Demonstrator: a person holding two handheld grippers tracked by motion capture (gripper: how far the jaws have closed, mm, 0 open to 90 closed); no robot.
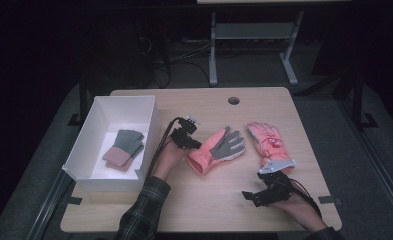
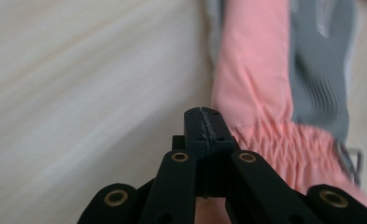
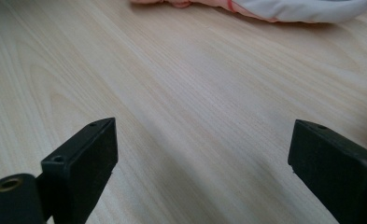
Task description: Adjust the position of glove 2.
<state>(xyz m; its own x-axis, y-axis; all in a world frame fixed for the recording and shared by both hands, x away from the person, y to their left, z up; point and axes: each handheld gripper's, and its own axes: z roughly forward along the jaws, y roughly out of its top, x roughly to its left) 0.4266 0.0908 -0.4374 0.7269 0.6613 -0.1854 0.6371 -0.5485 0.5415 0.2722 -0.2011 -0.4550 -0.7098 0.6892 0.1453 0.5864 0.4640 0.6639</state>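
Hovering with jaws pressed together, left gripper (image 2: pixel 203 128) beside the cuff of the palm-up pink-and-grey padded glove (image 1: pixel 216 149); right gripper (image 1: pixel 251 196) spread wide above the table.

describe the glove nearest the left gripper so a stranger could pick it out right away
On the wooden table, look just right of the white box, next to the left gripper. The palm-up glove lies there, pink with its cuff towards the person. Unlike the second pink glove to its right, it shows a grey palm and grey fingers.
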